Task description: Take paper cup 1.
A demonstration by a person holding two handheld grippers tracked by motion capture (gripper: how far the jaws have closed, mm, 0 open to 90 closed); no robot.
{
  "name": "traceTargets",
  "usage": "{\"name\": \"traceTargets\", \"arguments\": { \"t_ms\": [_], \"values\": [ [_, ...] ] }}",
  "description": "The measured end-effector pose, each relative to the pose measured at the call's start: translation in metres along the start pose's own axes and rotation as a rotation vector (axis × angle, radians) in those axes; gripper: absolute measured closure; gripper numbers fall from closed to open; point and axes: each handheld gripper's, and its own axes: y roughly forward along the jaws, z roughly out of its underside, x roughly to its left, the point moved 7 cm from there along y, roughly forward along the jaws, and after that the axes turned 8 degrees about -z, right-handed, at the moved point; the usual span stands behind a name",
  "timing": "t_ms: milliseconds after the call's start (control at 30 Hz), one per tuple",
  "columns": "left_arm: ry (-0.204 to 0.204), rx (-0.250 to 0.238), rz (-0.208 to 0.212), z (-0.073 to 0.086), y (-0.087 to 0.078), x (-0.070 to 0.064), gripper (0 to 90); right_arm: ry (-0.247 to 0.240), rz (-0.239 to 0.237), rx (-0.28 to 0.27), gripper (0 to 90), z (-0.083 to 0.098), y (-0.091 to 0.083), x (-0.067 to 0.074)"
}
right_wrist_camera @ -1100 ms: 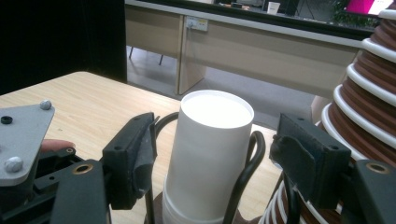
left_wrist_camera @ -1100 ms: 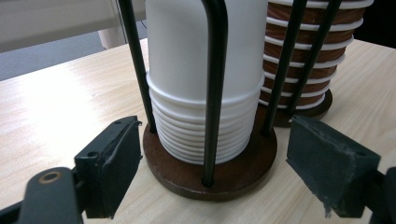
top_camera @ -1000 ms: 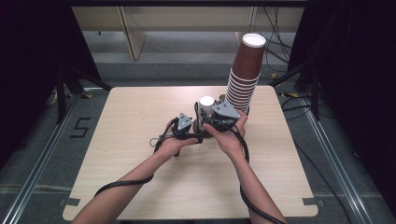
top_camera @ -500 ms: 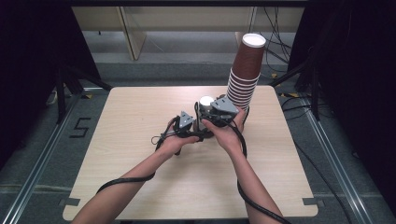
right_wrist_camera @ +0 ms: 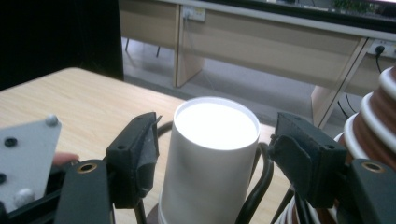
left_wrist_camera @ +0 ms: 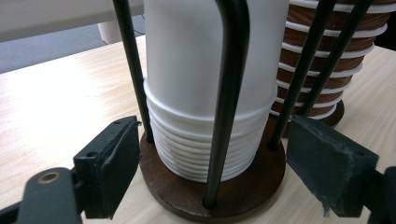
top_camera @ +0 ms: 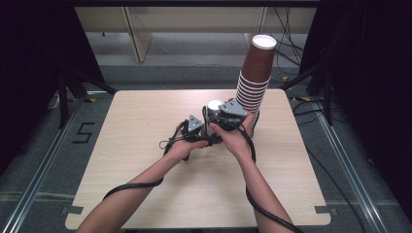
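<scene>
While the left gripper (left_wrist_camera: 219, 172) straddles the wooden holder base (left_wrist_camera: 187, 196), jaws at 9 and 3 o'clock clear of it, the white cup stack (left_wrist_camera: 210, 70) sits between them. Right gripper (right_wrist_camera: 215, 154) has just been closing around the top white cup (right_wrist_camera: 215, 135); pads not yet touching.

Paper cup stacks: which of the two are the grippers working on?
The short white paper cup stack in the black wire holder, not the tall brown paper cup stack beside it; the right gripper's jaws have just been closing around its top cup.

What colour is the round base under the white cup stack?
Dark brown; the round base under the white cup stack shows best in the left gripper view.
</scene>
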Motion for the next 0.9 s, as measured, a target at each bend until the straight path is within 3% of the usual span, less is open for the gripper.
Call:
{"name": "traceTargets", "arguments": {
  "t_ms": [133,300,400,500,567,733,767,900],
  "values": [
    [-0.012,0.002,0.008,0.0009,0.0028,0.0012,16.5,0.010,0.000,0.007,33.3,0.0014,0.0028,-0.0018],
    [0.007,0.011,0.015,0.0020,0.0033,0.0002,17.3,0.024,0.002,0.011,33.7,0.0004,0.0038,-0.0030],
    [-0.010,0.009,0.016,0.0015,0.0056,0.0000,17.8,0.000,0.001,0.011,34.0,-0.0007,0.0060,-0.0039],
    [0.005,0.009,0.010,0.0009,0.0063,0.0001,17.4,0.036,-0.008,0.007,34.2,-0.0011,0.0077,-0.0029],
    [0.009,0.011,0.017,0.0013,0.0068,-0.0006,17.4,0.020,-0.006,0.006,34.2,-0.0018,0.0084,-0.0045],
    [0.007,0.015,0.017,0.0035,0.0100,-0.0021,17.5,0.058,0.002,0.007,34.4,-0.0016,0.0092,-0.0078],
    [0.007,0.015,0.020,0.0036,0.0101,-0.0025,17.5,0.039,0.004,0.006,34.5,-0.0019,0.0093,-0.0093],
    [0.008,0.013,0.012,0.0026,0.0099,-0.0027,17.6,0.049,-0.001,0.013,34.6,-0.0021,0.0094,-0.0084]
  ]
}}
